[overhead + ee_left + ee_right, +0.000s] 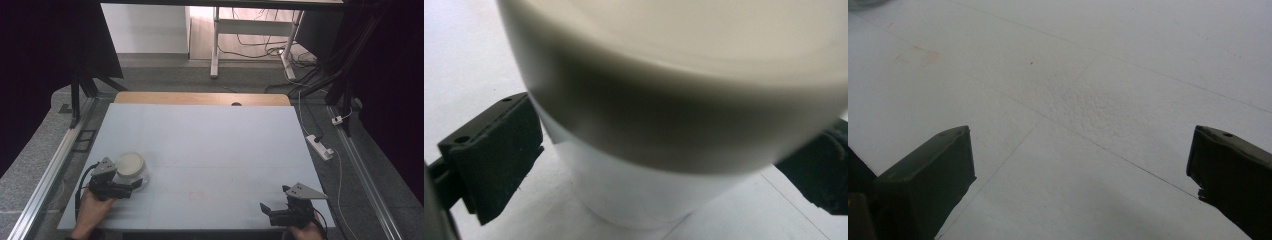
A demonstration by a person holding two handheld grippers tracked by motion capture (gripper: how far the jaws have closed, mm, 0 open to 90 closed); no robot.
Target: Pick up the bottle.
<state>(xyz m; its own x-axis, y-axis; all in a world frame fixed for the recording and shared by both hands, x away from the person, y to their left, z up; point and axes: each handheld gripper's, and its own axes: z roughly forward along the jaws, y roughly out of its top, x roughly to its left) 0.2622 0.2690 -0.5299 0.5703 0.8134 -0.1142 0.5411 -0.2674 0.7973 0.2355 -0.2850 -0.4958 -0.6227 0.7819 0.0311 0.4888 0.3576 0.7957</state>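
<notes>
A white container with a cream lid is located at the near-left part of the white table. The left gripper is positioned against its near side. In the left gripper view the container is seen between the two black jaws, one on each flank; whether the pads press the wall cannot be told. The right gripper is held at the near-right edge, well apart from the container, with its jaws spread wide over bare table.
</notes>
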